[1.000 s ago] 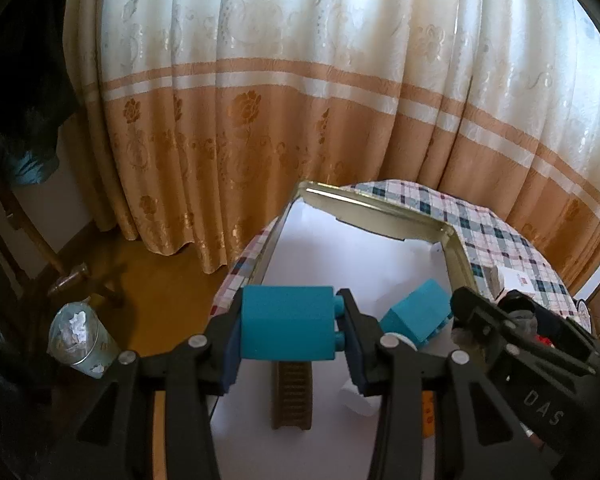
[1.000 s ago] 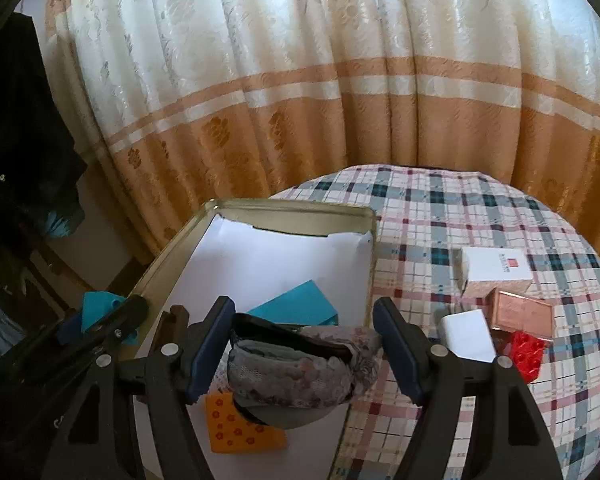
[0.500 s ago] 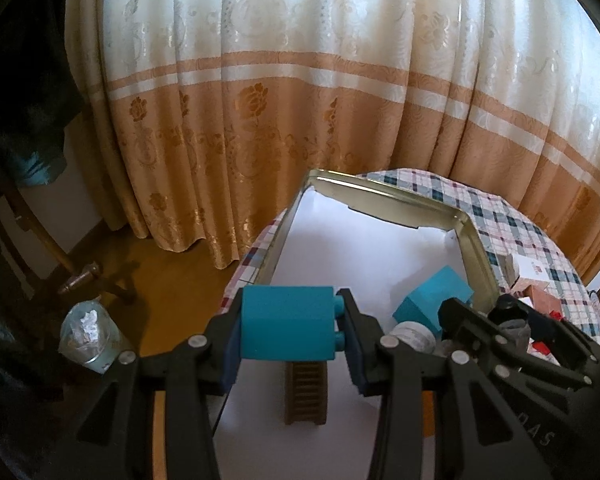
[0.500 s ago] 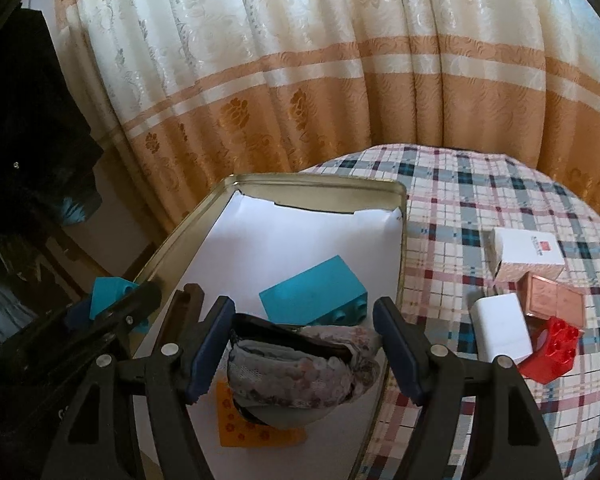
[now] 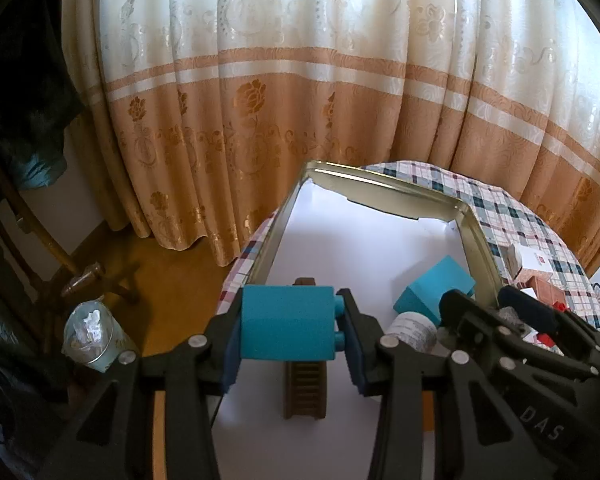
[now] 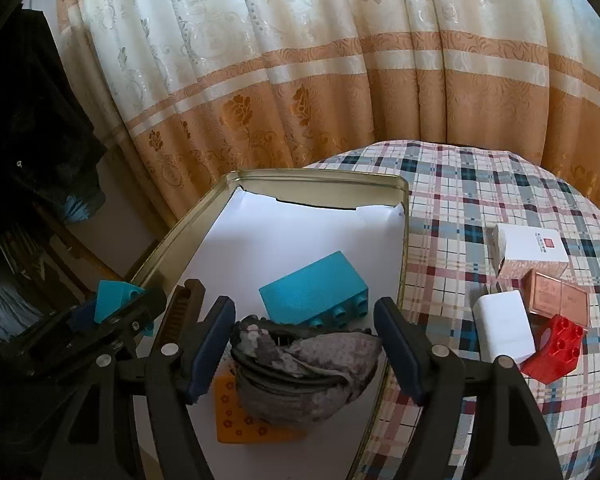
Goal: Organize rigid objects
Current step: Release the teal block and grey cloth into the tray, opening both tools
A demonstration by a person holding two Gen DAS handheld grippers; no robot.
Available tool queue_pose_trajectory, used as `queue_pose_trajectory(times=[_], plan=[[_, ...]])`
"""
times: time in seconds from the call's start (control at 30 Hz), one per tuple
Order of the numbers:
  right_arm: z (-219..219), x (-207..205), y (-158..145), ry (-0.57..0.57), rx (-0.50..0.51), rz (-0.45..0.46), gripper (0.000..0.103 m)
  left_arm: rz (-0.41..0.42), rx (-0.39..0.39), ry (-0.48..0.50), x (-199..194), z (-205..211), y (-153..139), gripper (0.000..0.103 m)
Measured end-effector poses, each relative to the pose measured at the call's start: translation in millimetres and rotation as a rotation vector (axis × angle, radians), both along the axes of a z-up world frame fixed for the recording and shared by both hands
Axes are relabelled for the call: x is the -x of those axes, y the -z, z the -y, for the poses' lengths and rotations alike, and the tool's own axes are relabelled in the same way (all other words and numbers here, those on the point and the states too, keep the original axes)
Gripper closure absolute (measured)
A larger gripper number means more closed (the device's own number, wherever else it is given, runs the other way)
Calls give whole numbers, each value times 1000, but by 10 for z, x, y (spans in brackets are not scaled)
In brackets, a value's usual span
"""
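A person's two hand-held tools hover over a gold-rimmed tin tray [image 6: 320, 178] lined with white paper, set at the edge of a counter [image 6: 480, 200] draped in plaid cloth. The left gripper [image 5: 288, 330] is clamped on a small teal block [image 5: 287, 322], held above the near end of the tray. The right gripper [image 6: 304, 346] carries a crumpled grey patterned pouch [image 6: 300, 372] between its jaws; the left pad seems to touch the fabric, while the right pad appears to stand a little off it, so the hold looks loose. Judging from that, the pouch could sag or slip out early and land on the orange flowered card [image 6: 240, 416] or on the tray rim rather than on clear paper. The teal block's studs face one pad, a narrow bearing that might let it twist on release. A larger teal brick [image 6: 314, 292] already lies in the tray, with a brown comb-like piece [image 5: 305, 384] under the left gripper and a white roll [image 5: 412, 330] near the brick, crowding the near end. The two tools sit close together and could knock one another. Still out on the cloth stand a white box [image 6: 532, 250], a copper-coloured box [image 6: 556, 294], a white block [image 6: 504, 330] and a red brick [image 6: 556, 346].
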State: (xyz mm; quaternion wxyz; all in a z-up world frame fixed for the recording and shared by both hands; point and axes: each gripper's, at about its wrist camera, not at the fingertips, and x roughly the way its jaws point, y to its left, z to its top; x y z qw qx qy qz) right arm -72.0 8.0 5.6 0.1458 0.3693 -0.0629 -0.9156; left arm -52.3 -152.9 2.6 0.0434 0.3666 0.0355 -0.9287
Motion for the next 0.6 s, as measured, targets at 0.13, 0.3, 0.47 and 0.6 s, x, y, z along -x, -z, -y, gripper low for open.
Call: queue_pose_trajectory(times=[0.13, 0.3, 0.47, 0.6], plan=[[6, -12, -6, 1, -2, -3, 28, -7, 18, -7, -10, -28, -7, 60], [-17, -40, -58, 10, -3, -31, 28, -54, 74, -69, -69, -5, -90, 30], [-174, -66, -113, 52, 33, -60, 21, -85, 46, -99, -105, 50, -152, 4], [-308, -128, -158, 84, 58, -98, 20, -105, 26, -89, -129, 5, -174, 1]])
